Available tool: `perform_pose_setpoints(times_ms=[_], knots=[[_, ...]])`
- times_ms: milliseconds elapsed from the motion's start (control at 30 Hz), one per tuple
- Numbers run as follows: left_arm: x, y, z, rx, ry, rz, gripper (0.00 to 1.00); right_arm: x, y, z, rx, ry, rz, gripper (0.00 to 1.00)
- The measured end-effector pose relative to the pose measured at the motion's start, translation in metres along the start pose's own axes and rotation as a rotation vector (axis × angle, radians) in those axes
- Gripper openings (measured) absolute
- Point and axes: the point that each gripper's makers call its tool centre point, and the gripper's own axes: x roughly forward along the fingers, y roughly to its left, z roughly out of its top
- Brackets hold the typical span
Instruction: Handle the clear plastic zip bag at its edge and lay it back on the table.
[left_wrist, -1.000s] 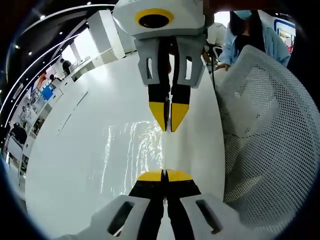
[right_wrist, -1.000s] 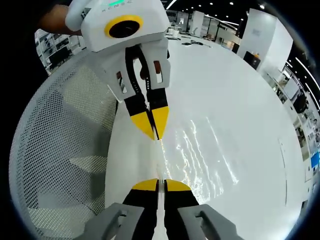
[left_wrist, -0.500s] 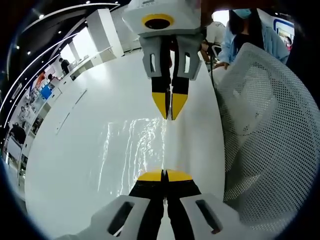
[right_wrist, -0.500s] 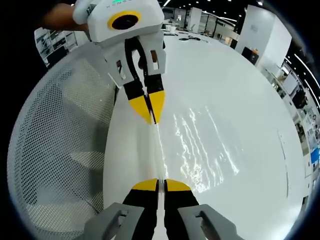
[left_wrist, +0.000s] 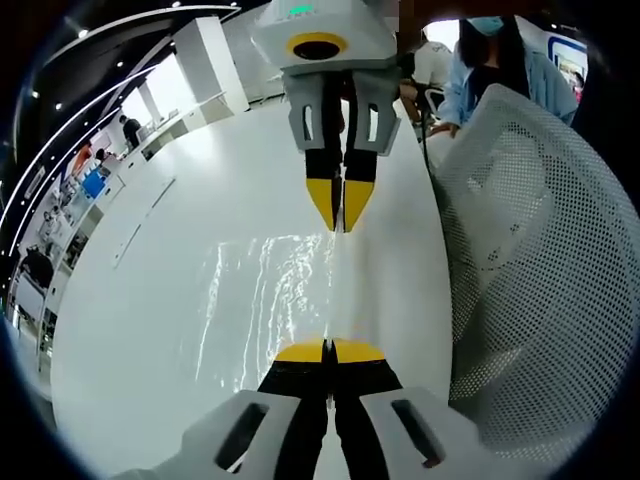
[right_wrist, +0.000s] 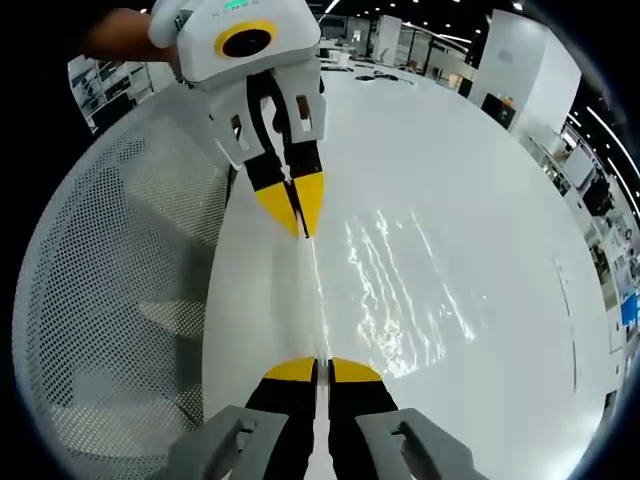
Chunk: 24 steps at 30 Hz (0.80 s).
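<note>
Zip bag (left_wrist: 290, 290) stretched over the white table (left_wrist: 150, 300)
One edge is pinched by both the left gripper (left_wrist: 329, 352) and the right gripper (right_wrist: 321, 368), jaws clamped tight.

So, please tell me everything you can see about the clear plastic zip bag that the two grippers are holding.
The clear plastic zip bag is a thin, see-through film, visible mainly through wrinkled streaks of reflected light. It is stretched edge-on between the two yellow-tipped grippers: the left gripper is shut on one end of its edge, the right gripper on the opposite end. The rest of the bag spreads over the glossy white table; whether it rests on the surface or hangs just above it, I cannot tell. It looks empty.
</note>
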Motion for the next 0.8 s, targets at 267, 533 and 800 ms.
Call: perform_pose_setpoints(times_ms=[267,533,800], knots=[[0.0,0.0003,-0.0015,-0.003,0.001,0.002,0.0,-0.0028,-0.0024,-0.0046,0.015,0.004,-0.007,0.0],[-0.0008,0.0022,-0.0026,-0.002,0.004,0.006,0.0,-0.0034,-0.0036,-0.0053,0.013,0.005,-0.009,0.0],[-0.0022,0.0021,-0.0036,-0.012,0.003,0.008,0.0,-0.0042,-0.0005,-0.0083,0.012,0.009,-0.008,0.0]])
